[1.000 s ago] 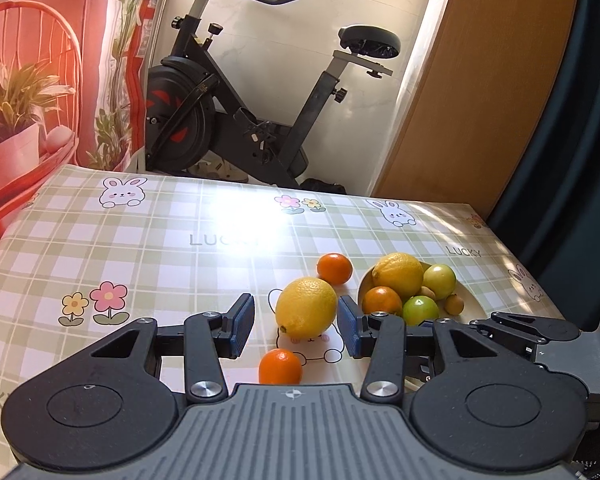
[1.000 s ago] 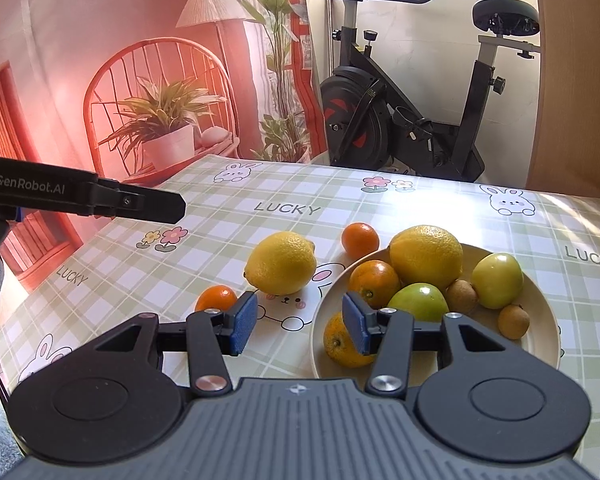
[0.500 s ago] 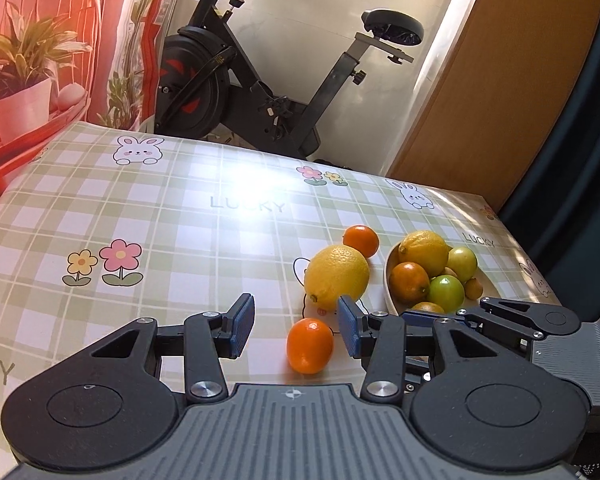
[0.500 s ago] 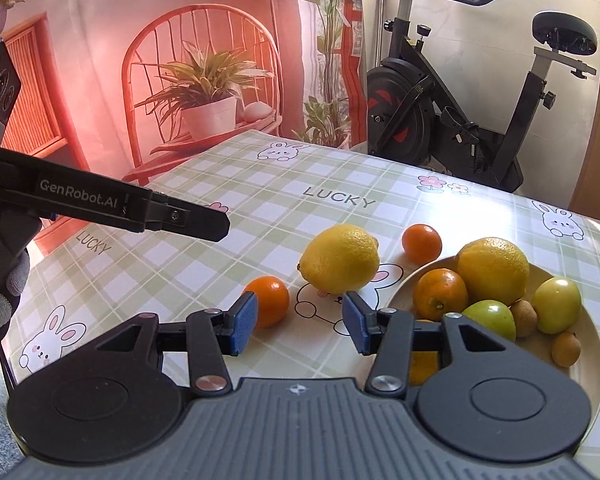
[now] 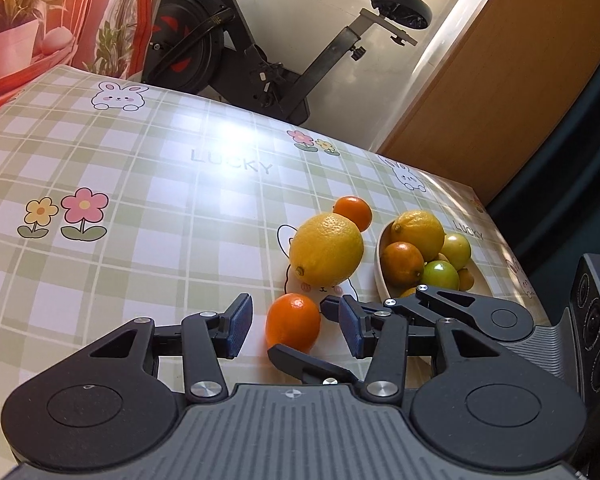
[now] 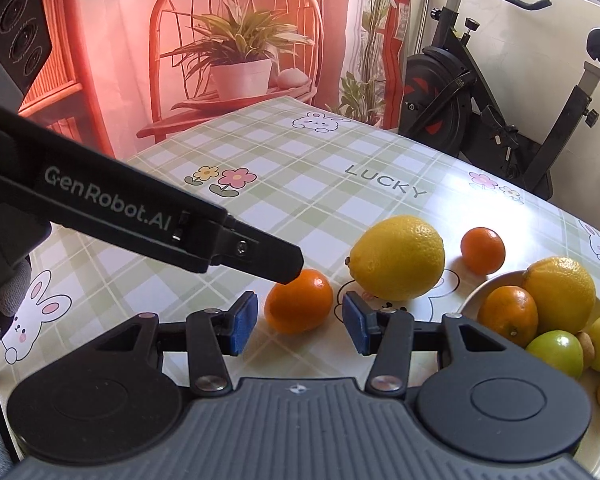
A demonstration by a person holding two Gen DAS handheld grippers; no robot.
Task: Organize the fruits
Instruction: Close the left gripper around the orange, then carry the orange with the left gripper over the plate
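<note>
A small orange (image 5: 293, 322) (image 6: 299, 301) lies on the checked tablecloth between the open jaws of both grippers. My left gripper (image 5: 294, 328) is open around it; its arm shows in the right wrist view (image 6: 148, 216). My right gripper (image 6: 298, 322) is open, pads either side of the orange, apart from it; its fingers (image 5: 440, 308) reach in from the right in the left wrist view. A loose lemon (image 5: 326, 250) (image 6: 398, 258) and a second small orange (image 5: 353, 212) (image 6: 483, 250) lie just beyond. A cream bowl (image 5: 380, 264) (image 6: 488, 284) holds several fruits.
The bowl holds a lemon (image 6: 560, 294), an orange (image 6: 508, 314), green fruits (image 6: 556, 352) and small brown ones. The table's far edge meets an exercise bike (image 5: 260, 52) and a red backdrop with a plant print (image 6: 236, 52). The right table edge is near the bowl.
Both grippers have moved forward and down onto the near small orange, which now sits between their open jaws. The right gripper swung left, away from the bowl.
</note>
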